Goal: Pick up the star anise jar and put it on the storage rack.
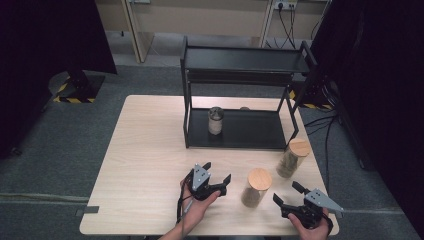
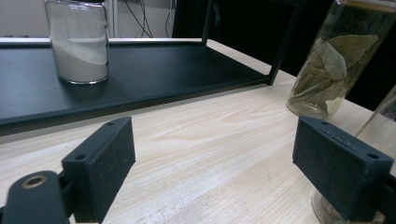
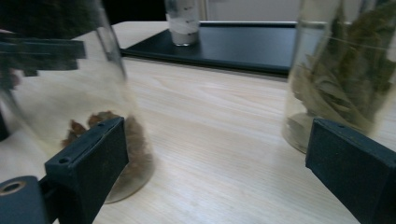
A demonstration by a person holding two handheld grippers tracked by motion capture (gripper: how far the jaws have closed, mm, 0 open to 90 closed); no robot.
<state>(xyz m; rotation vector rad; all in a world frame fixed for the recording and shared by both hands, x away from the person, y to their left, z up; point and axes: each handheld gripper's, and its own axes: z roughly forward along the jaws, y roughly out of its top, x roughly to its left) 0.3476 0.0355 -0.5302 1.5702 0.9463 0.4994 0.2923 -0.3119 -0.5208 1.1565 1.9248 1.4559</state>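
Note:
Two glass jars with wooden lids stand on the table's right half. The nearer jar [image 1: 257,187] holds brown bits [image 3: 107,135]; the farther jar [image 1: 293,157] holds bay leaves [image 2: 327,60] [image 3: 345,74]. A third jar [image 1: 215,121] with white powder [image 2: 77,42] stands on the lower tier of the black shelf rack [image 1: 240,131]. My left gripper [image 1: 217,172] [image 2: 219,172] stands open left of the nearer jar, with nothing between its pads. To that jar's right, my right gripper [image 1: 286,192] [image 3: 219,172] is also open, with bare tabletop between its pads and a jar to either side.
The rack's upper tier [image 1: 245,60] is bare. The wooden table [image 1: 145,150] has free room on its left half. Beyond it are grey carpet, dark curtains at both sides, and cables at the back right.

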